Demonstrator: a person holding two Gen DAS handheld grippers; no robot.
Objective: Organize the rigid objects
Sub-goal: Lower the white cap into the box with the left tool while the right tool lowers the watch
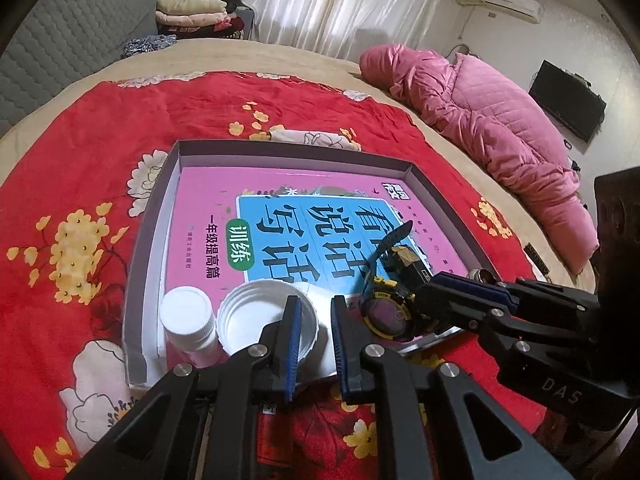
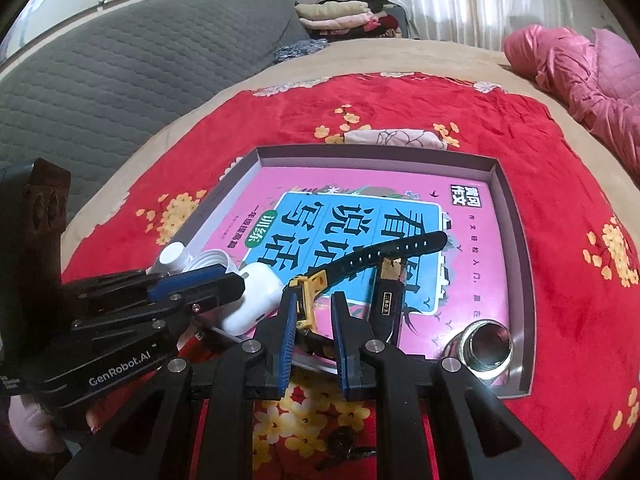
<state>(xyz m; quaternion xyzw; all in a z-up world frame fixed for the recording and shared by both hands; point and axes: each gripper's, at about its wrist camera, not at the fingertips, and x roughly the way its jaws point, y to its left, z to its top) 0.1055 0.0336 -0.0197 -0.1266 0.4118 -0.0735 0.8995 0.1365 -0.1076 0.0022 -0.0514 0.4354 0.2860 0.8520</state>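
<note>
A grey shallow box [image 1: 296, 148] [image 2: 380, 152] lies on the red flowered blanket with a pink book [image 1: 208, 200] [image 2: 472, 248] flat inside it. My left gripper [image 1: 316, 304] [image 2: 236, 280] is at the box's near edge, shut on a white case [image 1: 318, 320] [image 2: 256, 300]. Beside it stand a white bottle [image 1: 186, 316] [image 2: 174, 256] and an upturned white lid [image 1: 268, 320] [image 2: 216, 260]. My right gripper [image 2: 314, 300] [image 1: 420, 300] is shut on a black-and-yellow watch [image 1: 384, 312] [image 2: 380, 252], whose strap points away over the book.
A small black-and-gold item [image 2: 388, 296] [image 1: 408, 260] and a shiny metal cup [image 2: 490, 344] [image 1: 486, 276] sit in the box's right part. A pink quilted jacket [image 1: 500, 128] lies at the bed's far right, folded clothes [image 1: 192, 12] behind. A dark small object [image 2: 344, 440] lies on the blanket near me.
</note>
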